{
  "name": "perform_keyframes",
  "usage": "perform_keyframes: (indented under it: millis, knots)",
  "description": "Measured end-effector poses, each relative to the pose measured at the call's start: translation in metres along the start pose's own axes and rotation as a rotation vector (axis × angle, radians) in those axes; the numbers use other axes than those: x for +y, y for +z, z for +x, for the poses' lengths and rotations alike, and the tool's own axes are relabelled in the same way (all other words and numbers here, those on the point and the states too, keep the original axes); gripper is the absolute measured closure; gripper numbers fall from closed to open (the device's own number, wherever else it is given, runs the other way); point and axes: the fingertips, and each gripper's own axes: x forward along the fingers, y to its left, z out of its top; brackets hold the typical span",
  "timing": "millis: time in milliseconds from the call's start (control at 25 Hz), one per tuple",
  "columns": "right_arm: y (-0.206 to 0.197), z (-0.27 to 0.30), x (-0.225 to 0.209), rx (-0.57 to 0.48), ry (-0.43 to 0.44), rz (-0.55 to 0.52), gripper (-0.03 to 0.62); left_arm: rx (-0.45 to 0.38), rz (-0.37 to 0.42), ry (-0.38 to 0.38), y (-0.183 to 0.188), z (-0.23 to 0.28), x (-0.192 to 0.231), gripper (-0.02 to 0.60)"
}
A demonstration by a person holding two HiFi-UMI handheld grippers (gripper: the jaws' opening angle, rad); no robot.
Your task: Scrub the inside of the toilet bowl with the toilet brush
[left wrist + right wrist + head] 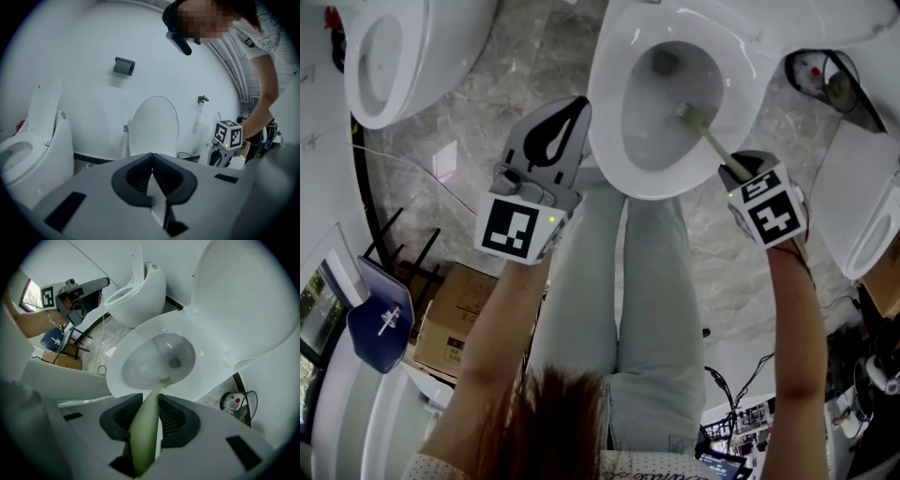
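Right gripper (733,171) (151,405) is clamped on the brush (709,141) (144,437). We see the pale green handle pinched between both pads.

Brush long axis, head view: diagonal, from the right gripper up and left into the bowl (606,131). The handle end sits in the jaws and the head end points down into the bowl.

The brush head is against the bowl's inner wall on the side nearest the right gripper, below the rim. It's clear of the drain hole (664,63). The right gripper view agrees: the handle runs straight out along the jaw line and the bristles are on the near wall of the bowl (117,366).

Left gripper (568,114) (152,174) has its pads meeting at the tips with nothing between them. It's held level beside the bowl's left rim. We can't tell from the head view whether it touches.

The seat lid is up. There's a second toilet (394,56) well to the left and a cardboard box (455,323) on the floor at lower left.
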Motion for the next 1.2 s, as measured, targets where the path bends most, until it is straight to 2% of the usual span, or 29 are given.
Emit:
perform_keyframes:
  millis: [280, 640, 840, 1040, 1200]
  knots:
    - [0.004, 0.005, 0.012, -0.016, 0.083, 0.074, 0.477, 0.009, -0.003, 0.007, -0.005, 0.002, 0.003, 0.578]
    - [0.011, 0.009, 0.042, -0.104, 0.262, 0.297, 0.477, 0.018, 0.002, 0.001, -0.006, 0.002, 0.002, 0.578]
    - [0.008, 0.009, 0.049, -0.157, 0.302, 0.394, 0.477, 0.022, 0.007, -0.007, -0.004, 0.004, 0.001, 0.578]
    - [0.009, 0.011, 0.058, -0.243, 0.359, 0.518, 0.477, 0.027, 0.018, -0.014, -0.003, 0.005, 0.000, 0.578]
    - [0.007, 0.009, 0.059, -0.362, 0.365, 0.638, 0.477, 0.029, 0.033, -0.015, -0.001, 0.006, -0.002, 0.577]
